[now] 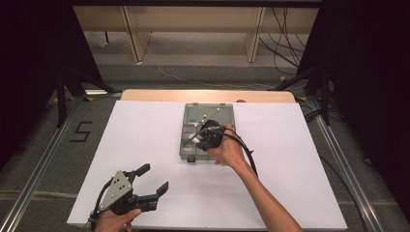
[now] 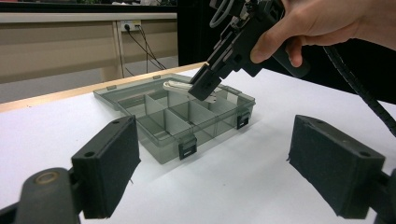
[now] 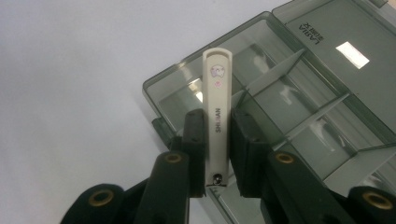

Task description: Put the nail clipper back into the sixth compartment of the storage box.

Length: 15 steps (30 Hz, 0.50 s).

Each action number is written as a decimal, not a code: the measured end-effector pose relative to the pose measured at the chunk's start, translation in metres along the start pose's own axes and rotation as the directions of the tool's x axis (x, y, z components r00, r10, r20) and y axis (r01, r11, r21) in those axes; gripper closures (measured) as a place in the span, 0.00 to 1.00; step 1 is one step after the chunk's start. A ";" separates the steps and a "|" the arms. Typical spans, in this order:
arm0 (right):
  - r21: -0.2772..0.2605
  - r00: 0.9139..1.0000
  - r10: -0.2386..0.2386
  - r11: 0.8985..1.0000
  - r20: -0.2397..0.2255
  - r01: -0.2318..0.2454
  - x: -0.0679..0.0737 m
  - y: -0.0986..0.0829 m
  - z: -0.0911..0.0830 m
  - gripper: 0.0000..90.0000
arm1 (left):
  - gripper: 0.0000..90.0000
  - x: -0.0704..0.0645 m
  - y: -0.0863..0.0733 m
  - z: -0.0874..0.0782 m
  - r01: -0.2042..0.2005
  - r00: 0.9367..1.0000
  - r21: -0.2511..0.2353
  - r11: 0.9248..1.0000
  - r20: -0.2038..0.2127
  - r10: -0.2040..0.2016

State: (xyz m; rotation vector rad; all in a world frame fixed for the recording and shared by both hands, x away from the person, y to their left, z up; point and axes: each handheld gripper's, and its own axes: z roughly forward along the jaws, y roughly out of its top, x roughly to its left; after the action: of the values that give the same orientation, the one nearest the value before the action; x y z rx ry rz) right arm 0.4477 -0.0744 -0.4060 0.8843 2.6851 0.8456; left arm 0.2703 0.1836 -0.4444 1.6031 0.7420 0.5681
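Nail clippers (image 3: 217,116), white and slim, are sitting pinched between my right tongs (image 3: 218,140), hovering over the open grey compartment box (image 1: 209,116) at the middle of the white bench (image 1: 145,140). My left tongs (image 1: 153,180) are resting spread wide near the bench's front edge, holding nothing.
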 end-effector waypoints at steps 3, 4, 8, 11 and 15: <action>-0.001 1.000 0.003 1.000 0.002 -0.003 -0.003 0.001 0.002 0.86 | 0.18 0.000 0.000 0.000 -0.001 1.000 -0.002 1.000 0.000 0.001; 0.003 1.000 0.020 1.000 0.003 -0.020 -0.002 0.001 0.003 0.86 | 0.18 0.000 0.000 0.000 0.000 1.000 -0.001 1.000 0.000 0.000; 0.003 1.000 0.019 1.000 0.006 -0.019 -0.004 0.002 0.006 0.86 | 0.18 0.000 0.000 0.000 -0.001 1.000 -0.001 1.000 0.000 0.001; 0.005 1.000 0.029 1.000 0.007 -0.029 -0.005 0.002 0.008 0.86 | 0.18 0.001 0.000 0.000 -0.001 1.000 0.003 1.000 -0.002 0.001; 0.017 0.999 0.038 0.999 0.000 -0.038 -0.007 0.002 0.010 0.86 | 0.18 0.001 0.000 0.000 -0.002 1.000 -0.001 1.000 0.000 0.002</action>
State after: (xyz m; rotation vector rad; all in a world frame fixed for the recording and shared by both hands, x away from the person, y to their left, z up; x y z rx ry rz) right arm 0.4582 -0.0725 -0.4133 0.9417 2.6873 0.8323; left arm 0.2707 0.1841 -0.4443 1.6033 0.7397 0.5700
